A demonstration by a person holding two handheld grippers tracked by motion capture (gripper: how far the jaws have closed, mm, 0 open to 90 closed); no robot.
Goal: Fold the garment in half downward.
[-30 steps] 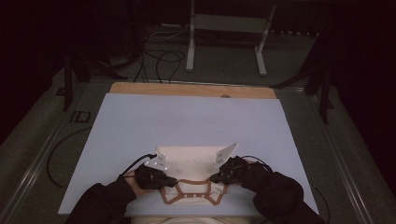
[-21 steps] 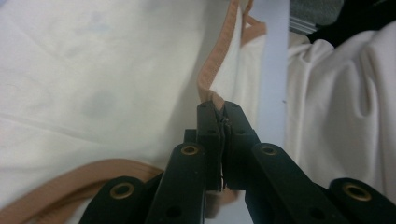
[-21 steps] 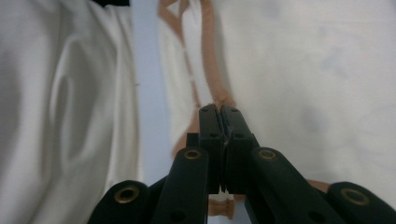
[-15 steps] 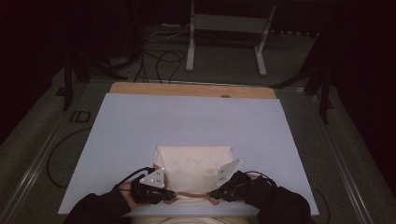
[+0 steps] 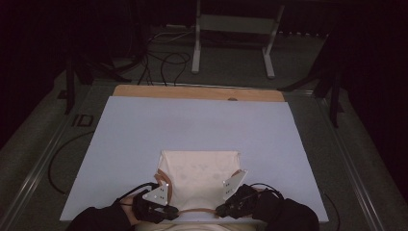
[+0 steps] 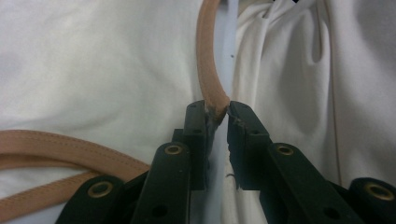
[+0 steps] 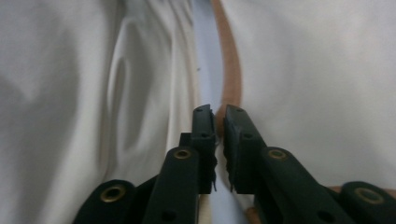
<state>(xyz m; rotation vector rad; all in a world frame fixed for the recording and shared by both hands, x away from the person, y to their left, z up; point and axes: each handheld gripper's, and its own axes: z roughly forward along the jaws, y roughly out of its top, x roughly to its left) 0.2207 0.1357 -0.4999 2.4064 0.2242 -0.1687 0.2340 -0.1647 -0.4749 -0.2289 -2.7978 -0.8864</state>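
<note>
At the near edge of the surface (image 5: pixel 125 144), the left hand-held gripper (image 5: pixel 166 213) and the right hand-held gripper (image 5: pixel 222 210) sit low at either end of a tan trim band (image 5: pixel 197 211) that borders a cream garment (image 5: pixel 199 171). Both pairs of jaws have just been opening. In the left gripper view the jaws stand a narrow gap apart, with the end of the tan band (image 6: pixel 210 70) still lodged between their tips, barely pinched if at all. In the right gripper view the jaws are likewise slightly parted, and the band (image 7: pixel 230 70) runs up just beside one tip rather than clearly between them; whether it touches cannot be told.

The step looks like a release after laying the near edge down. To do it well, both sides should open fully before any lift, then back straight off toward the person, so the trim does not catch on a pad and drag the fold askew.

Farther out, the garment lies flat in the near middle of the pale surface, its far edge straight, with bare surface and a wooden strip (image 5: pixel 197 92) beyond.
</note>
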